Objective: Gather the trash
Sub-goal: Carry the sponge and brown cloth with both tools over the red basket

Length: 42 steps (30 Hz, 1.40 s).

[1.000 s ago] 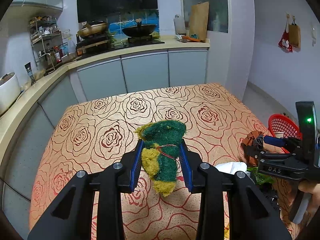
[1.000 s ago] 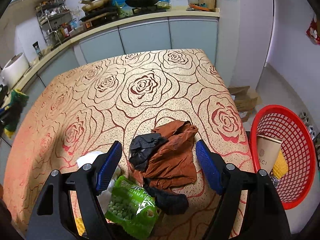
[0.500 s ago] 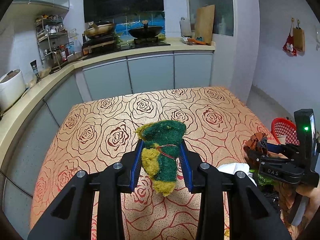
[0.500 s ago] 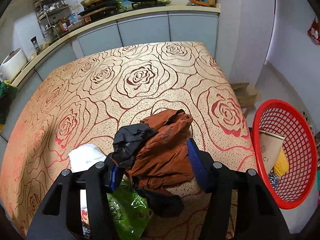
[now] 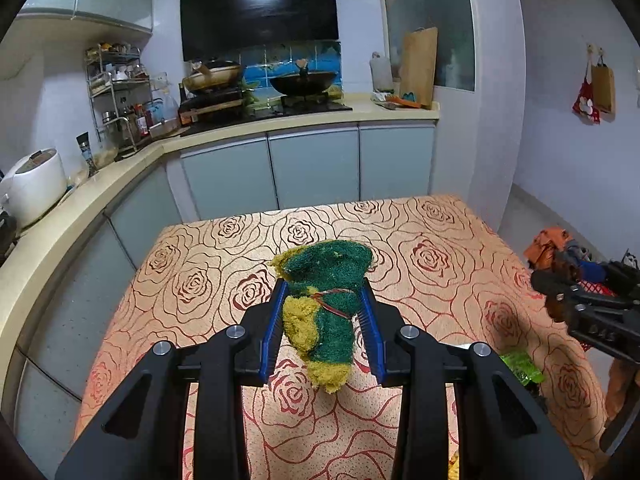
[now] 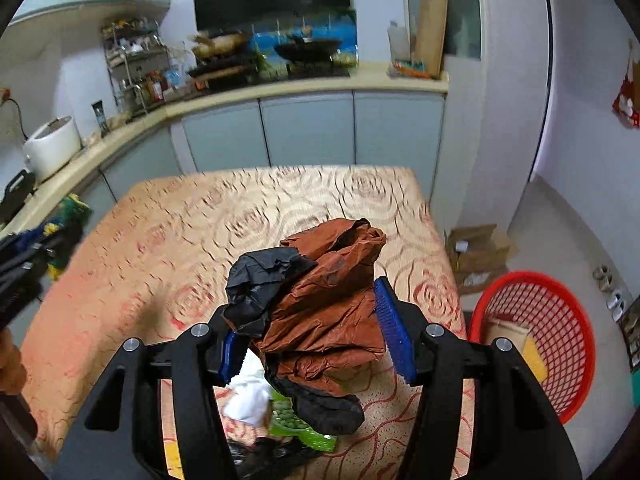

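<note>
My left gripper [image 5: 323,332] is shut on a worn green and yellow scouring sponge [image 5: 326,304] and holds it above the rose-patterned table [image 5: 200,280]. My right gripper [image 6: 310,336] is shut on a crumpled brown and black plastic bag [image 6: 324,308], lifted off the table [image 6: 160,240]. Below it lie a white tissue [image 6: 250,398] and a green packet [image 6: 296,426]. The red mesh basket [image 6: 560,344] stands on the floor to the right and holds a paper cup [image 6: 506,332] and a yellow item. The right gripper with the bag also shows in the left wrist view [image 5: 560,276].
A kitchen counter [image 5: 100,176] runs along the left and back with a rice cooker [image 5: 34,184], a spice rack and pans on the hob. A cardboard box [image 6: 476,256] lies on the floor beyond the table's right edge. The green packet [image 5: 520,366] lies near the table's right edge.
My right gripper has closed on the brown and black bag and lifted it off the table. My left gripper has risen a little, still holding the sponge.
</note>
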Each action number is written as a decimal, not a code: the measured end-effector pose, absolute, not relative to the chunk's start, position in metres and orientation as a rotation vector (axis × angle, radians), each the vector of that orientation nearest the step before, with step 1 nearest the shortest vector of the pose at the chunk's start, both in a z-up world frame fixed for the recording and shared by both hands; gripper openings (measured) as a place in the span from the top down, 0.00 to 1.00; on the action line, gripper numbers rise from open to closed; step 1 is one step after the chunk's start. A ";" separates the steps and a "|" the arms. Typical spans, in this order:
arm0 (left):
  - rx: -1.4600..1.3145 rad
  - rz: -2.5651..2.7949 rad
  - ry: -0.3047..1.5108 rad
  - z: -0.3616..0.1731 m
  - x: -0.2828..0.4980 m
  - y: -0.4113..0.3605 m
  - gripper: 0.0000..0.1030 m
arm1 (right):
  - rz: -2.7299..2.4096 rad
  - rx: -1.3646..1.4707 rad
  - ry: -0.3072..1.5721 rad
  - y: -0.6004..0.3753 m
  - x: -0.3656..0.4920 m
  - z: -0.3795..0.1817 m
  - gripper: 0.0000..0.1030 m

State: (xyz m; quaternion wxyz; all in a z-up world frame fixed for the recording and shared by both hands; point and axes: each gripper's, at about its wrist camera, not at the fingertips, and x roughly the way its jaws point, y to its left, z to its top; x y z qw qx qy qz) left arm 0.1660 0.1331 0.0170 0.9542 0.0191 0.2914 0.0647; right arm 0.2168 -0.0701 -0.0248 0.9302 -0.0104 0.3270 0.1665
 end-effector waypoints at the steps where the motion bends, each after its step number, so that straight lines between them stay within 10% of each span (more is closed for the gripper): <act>1: 0.037 0.134 0.589 0.019 0.165 0.133 0.67 | 0.348 -0.019 0.656 -0.070 0.213 -0.018 0.46; 42: 0.060 0.112 0.502 0.061 0.143 0.087 0.67 | 0.326 0.082 0.508 -0.125 0.159 0.041 0.46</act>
